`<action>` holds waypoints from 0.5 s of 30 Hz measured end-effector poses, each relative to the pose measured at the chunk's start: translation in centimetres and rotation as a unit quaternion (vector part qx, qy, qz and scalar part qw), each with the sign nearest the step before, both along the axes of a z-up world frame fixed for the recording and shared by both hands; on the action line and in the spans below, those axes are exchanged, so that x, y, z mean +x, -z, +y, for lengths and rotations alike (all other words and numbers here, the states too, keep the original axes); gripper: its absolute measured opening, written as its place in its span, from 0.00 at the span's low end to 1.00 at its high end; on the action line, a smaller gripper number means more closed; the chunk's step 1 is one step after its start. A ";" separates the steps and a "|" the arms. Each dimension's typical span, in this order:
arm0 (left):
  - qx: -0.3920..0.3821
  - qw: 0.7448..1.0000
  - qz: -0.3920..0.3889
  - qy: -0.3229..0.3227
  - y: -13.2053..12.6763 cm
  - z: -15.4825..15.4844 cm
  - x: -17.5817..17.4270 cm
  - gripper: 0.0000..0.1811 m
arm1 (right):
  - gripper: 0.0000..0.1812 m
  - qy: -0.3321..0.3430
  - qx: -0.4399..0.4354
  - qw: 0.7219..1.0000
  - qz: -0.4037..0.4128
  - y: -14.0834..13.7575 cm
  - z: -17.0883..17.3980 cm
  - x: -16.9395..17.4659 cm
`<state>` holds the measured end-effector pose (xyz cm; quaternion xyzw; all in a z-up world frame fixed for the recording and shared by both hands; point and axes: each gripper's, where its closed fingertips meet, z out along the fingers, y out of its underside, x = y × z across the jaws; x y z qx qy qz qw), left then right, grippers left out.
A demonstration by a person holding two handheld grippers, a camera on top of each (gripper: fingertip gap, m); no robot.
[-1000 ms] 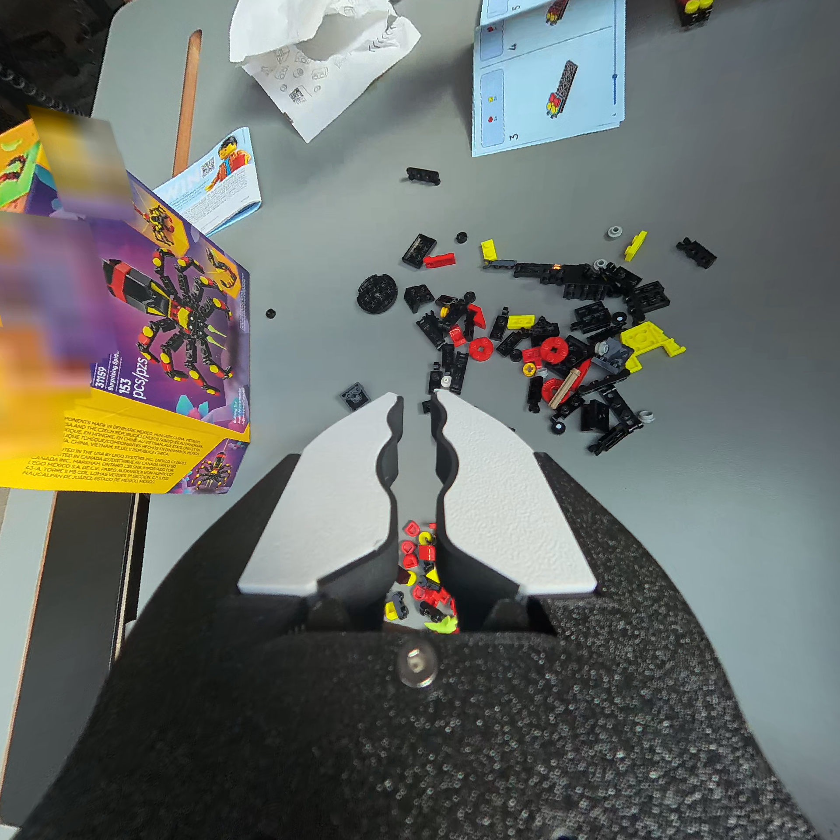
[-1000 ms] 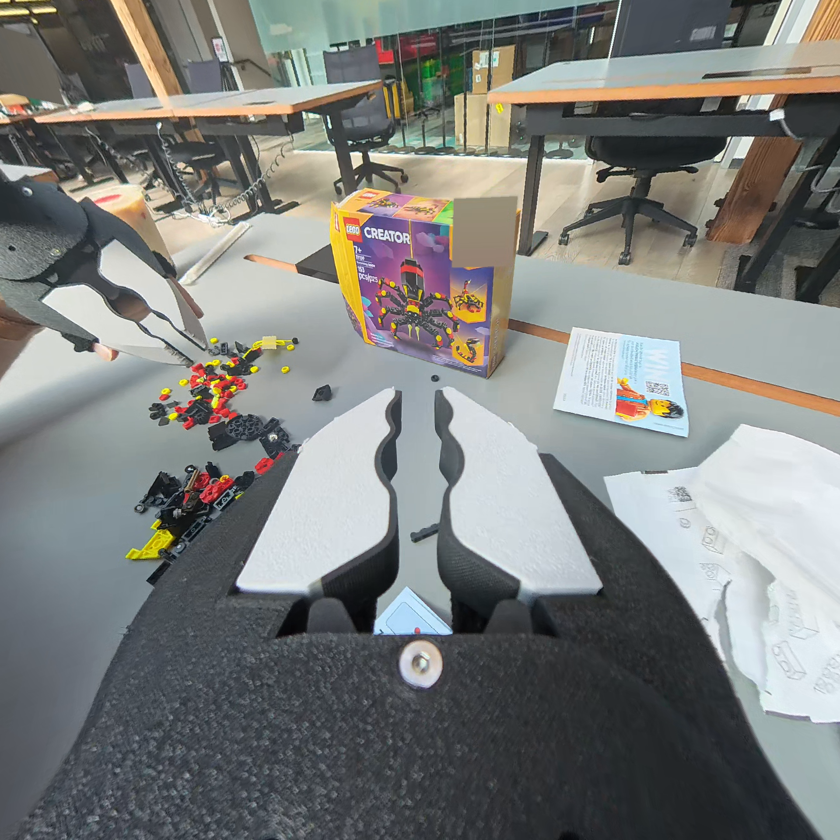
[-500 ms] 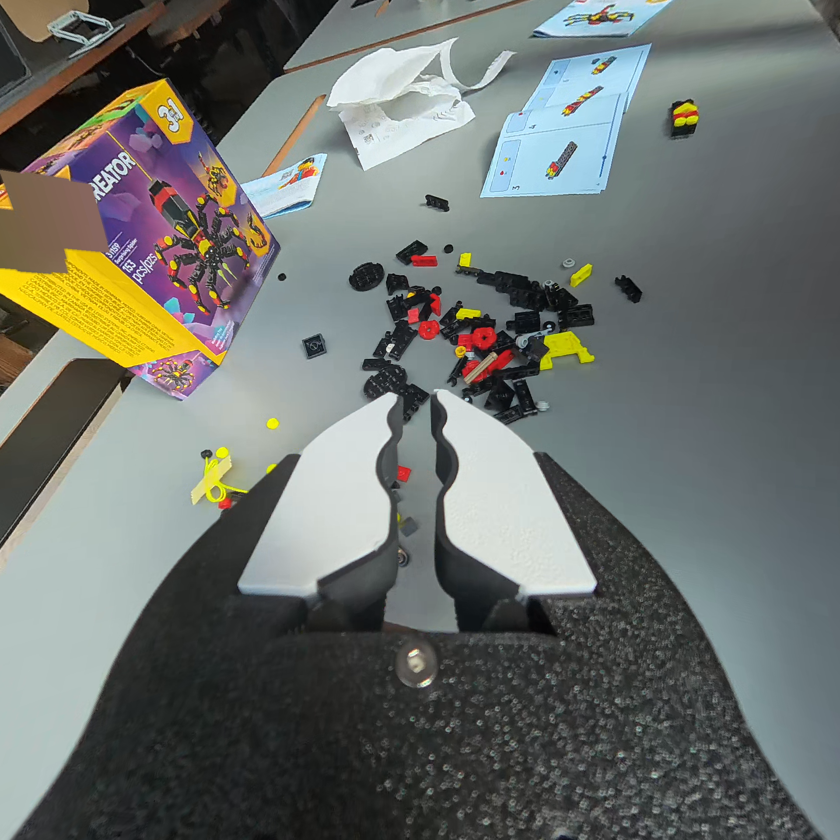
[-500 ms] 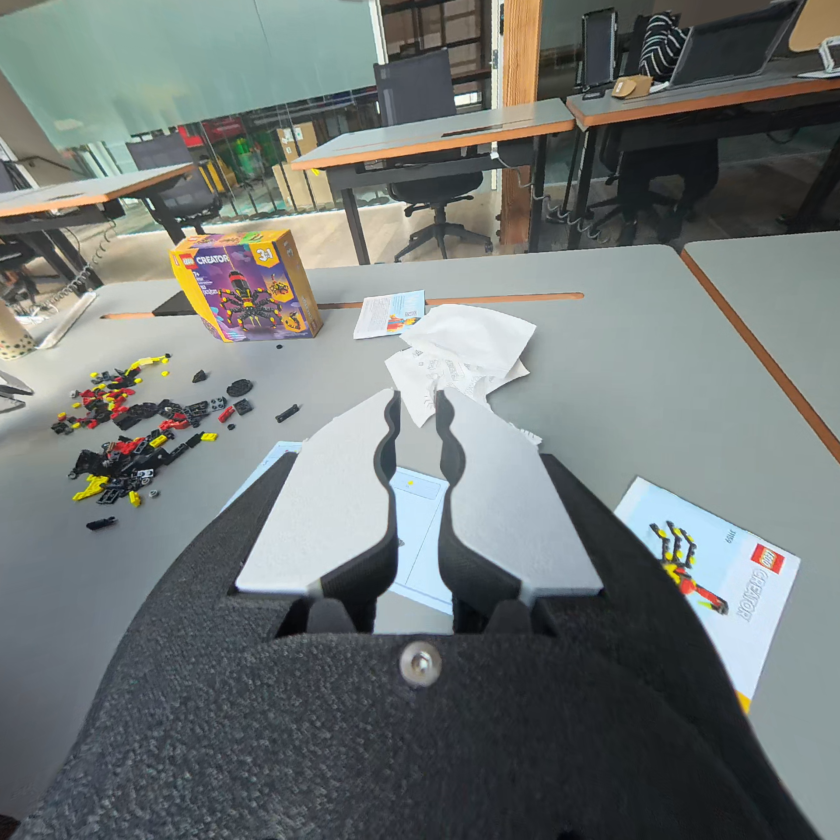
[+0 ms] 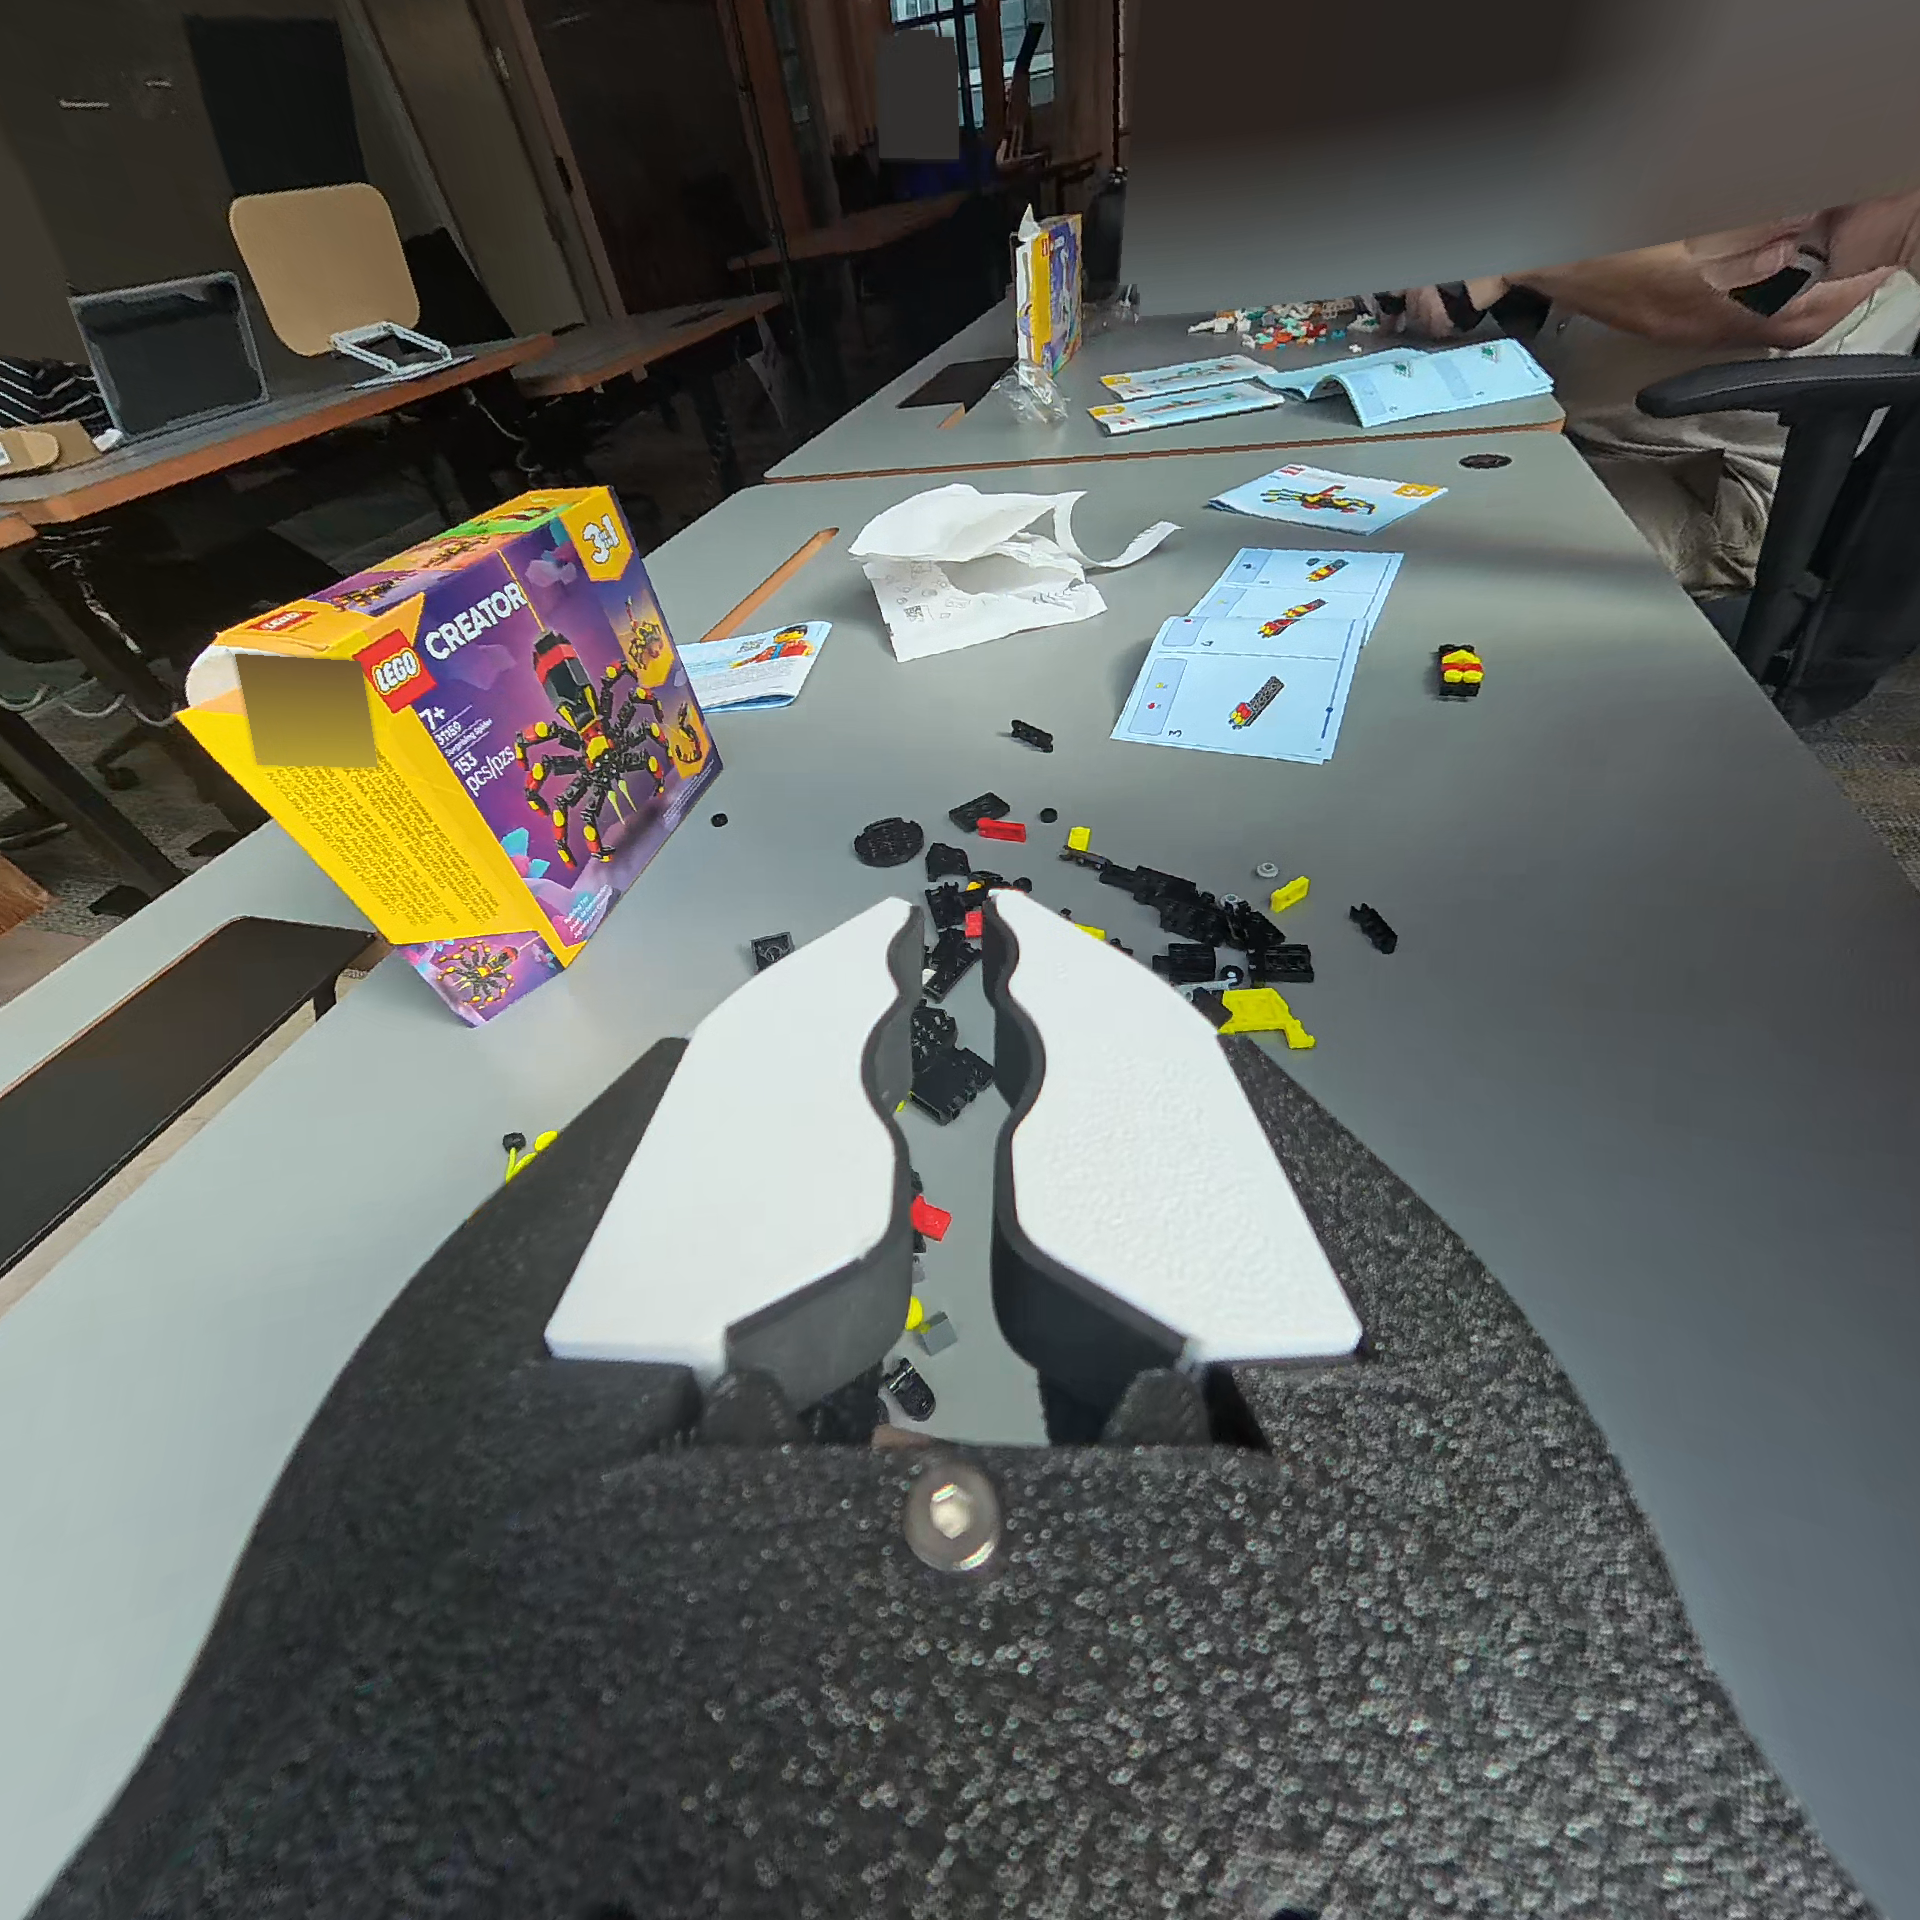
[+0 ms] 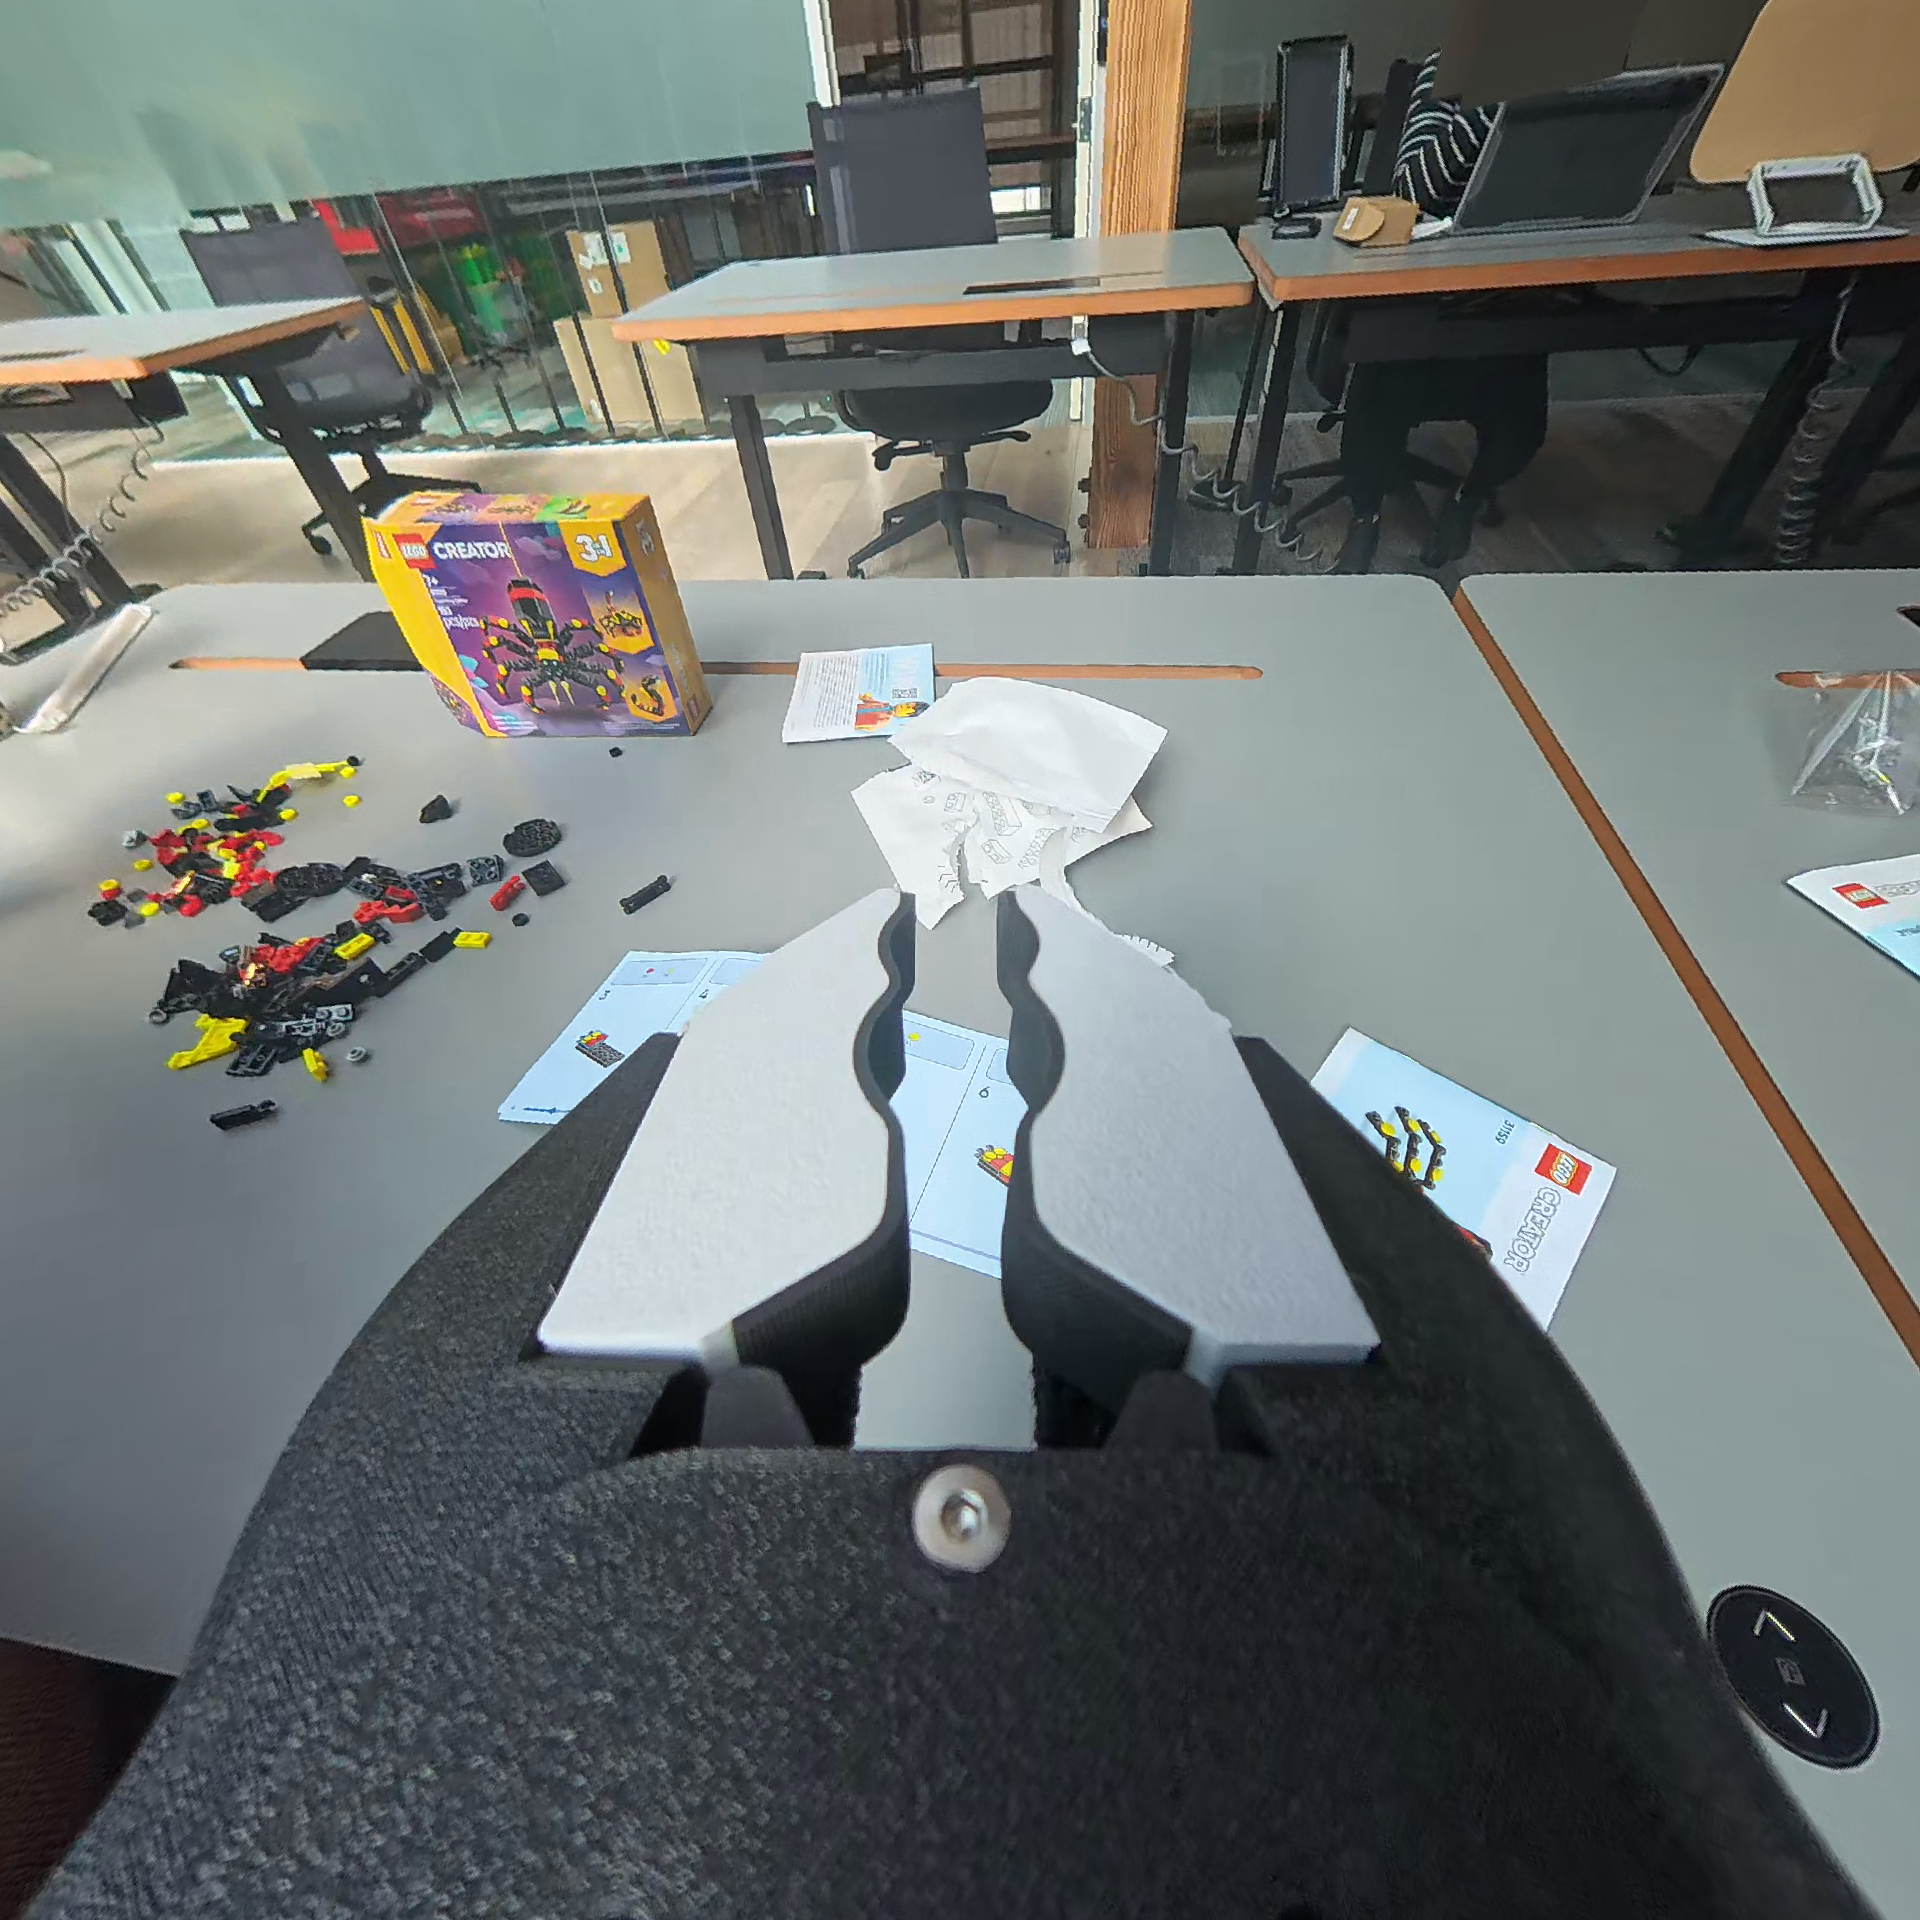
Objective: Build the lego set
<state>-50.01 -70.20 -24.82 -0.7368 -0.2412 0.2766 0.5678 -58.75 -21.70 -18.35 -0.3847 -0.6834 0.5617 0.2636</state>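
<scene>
Loose bricks, mostly black with red and yellow bits, lie scattered on the grey tabletop at the centre of the left wrist frame and at the left of the right wrist frame. A small black, red and yellow assembly sits apart at upper right. The purple-and-yellow box, printed with a spider picture, a brand logo and other lettering, stands at left. An open instruction booklet shows numbered steps; crumpled white paper lies beside it. The left tool and the right tool each have fingers slightly apart, gripping nothing.
</scene>
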 end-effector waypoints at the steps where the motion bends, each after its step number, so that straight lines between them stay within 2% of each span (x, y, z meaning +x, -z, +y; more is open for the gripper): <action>1: 0.003 1.000 0.000 0.000 -0.2 -0.1 0.0 0.06 | 0.08 -0.002 0.001 1.000 0.002 -0.2 -0.2 0.0; 5: -0.002 1.000 0.010 -0.009 -0.6 -0.6 -0.3 0.06 | 0.08 -0.028 -0.014 0.999 0.015 -1.1 -2.1 -0.2; 8: -0.014 0.999 0.030 -0.028 -1.1 -1.2 -0.7 0.06 | 0.08 -0.069 -0.028 0.997 0.026 -1.6 -5.9 -1.0; 13: -0.061 0.989 0.065 -0.118 0.1 -4.4 -1.3 0.06 | 0.08 -0.225 -0.096 0.969 0.022 -0.9 -19.6 -1.2; 15: -0.061 0.986 0.077 -0.138 0.5 -5.2 -1.0 0.06 | 0.08 -0.301 -0.113 0.947 0.012 0.0 -25.5 -0.5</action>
